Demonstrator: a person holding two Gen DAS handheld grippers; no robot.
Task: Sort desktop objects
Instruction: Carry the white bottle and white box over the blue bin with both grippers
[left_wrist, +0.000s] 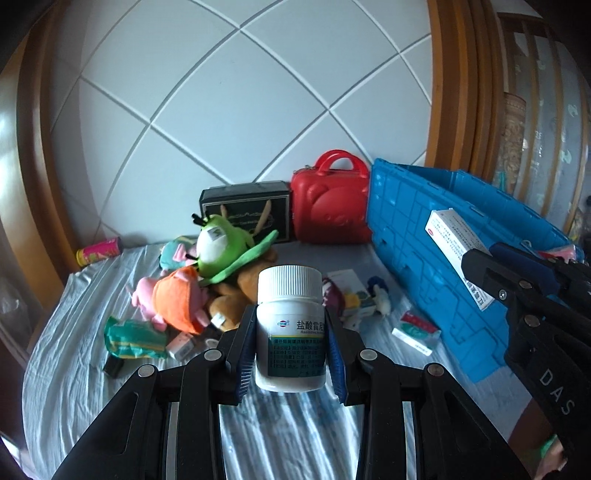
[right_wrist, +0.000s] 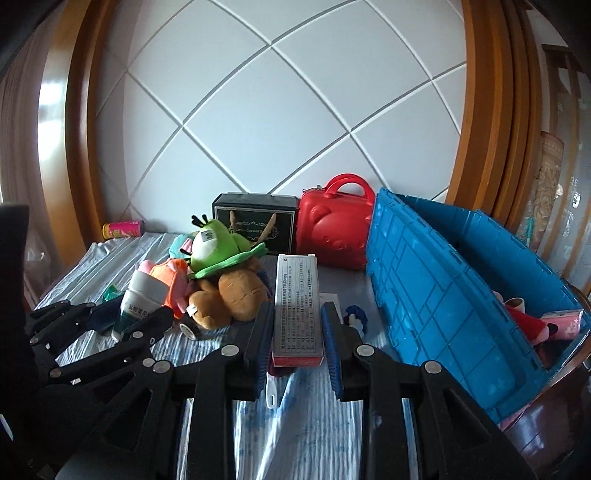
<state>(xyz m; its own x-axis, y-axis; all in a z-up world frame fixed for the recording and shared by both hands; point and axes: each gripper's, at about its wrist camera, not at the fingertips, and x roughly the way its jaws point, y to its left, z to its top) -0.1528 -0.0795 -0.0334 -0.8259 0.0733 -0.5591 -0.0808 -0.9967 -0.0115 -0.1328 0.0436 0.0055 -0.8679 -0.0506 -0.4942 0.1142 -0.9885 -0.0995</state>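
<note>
Left gripper (left_wrist: 291, 354): jaws clamped on a white plastic medicine bottle with a ribbed screw cap (left_wrist: 290, 328), held upright above the striped cloth-covered desktop (left_wrist: 110, 295).
Right gripper (right_wrist: 295, 339): jaws pressed against the long sides of a flat white cardboard medicine box with printed text (right_wrist: 296, 306), carried off the surface beside the blue ribbed plastic crate (right_wrist: 443, 295).
Bottle handling: probably light and rigid; the glossy label looks slippery, so a grip across the mid-body below the cap seems safest.
Box handling: likely light and thin-walled; hard squeezing could crush it, so the narrow long edges suit the pads best.
Crate contents: a red soft toy (right_wrist: 526, 325) and a pink item (right_wrist: 563, 321) lie inside.
Left on the desktop: a heap of plush toys topped by a green one (left_wrist: 218, 245), small cartons, a red bear-faced case (left_wrist: 332, 206).
Stage: both items appear ready for dropping off.
</note>
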